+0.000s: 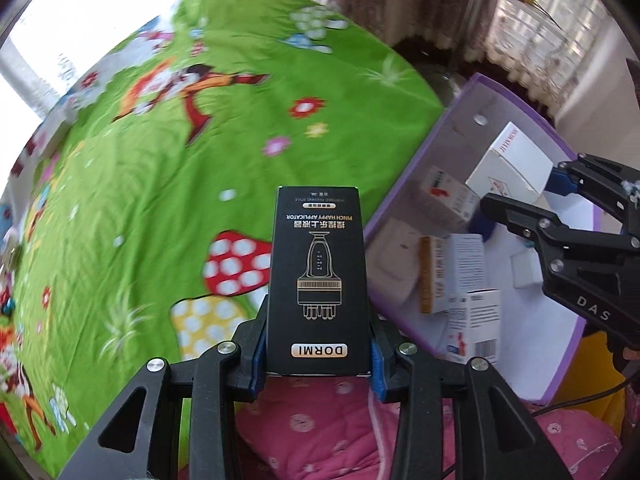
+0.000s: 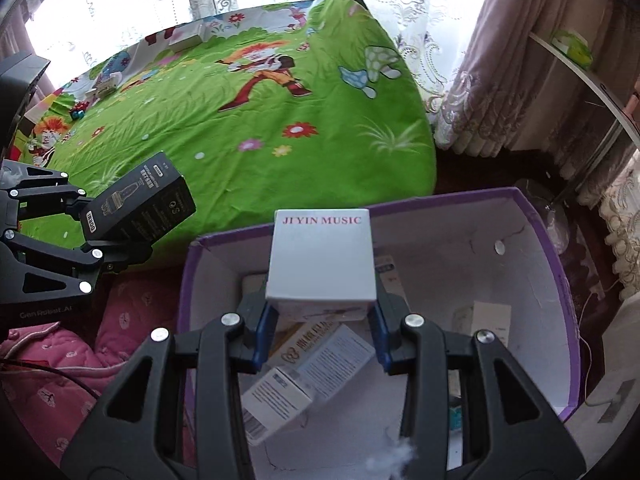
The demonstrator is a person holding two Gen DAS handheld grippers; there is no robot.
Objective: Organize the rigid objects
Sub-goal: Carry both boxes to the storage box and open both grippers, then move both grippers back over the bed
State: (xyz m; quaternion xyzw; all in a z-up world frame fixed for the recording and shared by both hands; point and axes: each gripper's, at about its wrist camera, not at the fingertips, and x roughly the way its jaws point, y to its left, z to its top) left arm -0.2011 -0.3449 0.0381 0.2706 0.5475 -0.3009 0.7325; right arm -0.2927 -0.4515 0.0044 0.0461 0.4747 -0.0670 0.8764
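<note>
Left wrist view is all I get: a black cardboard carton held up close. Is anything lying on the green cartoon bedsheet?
Observer: Yes. A flat white box lies near the far edge of the green cartoon bedsheet, by the window.
Operator: Anything else there?
Observer: A smaller pale box lies further left on the sheet.
Operator: Is my carton over the storage box yet?
Observer: No. The black cardboard carton hangs above the sheet's near edge, left of the open purple storage box.
</note>
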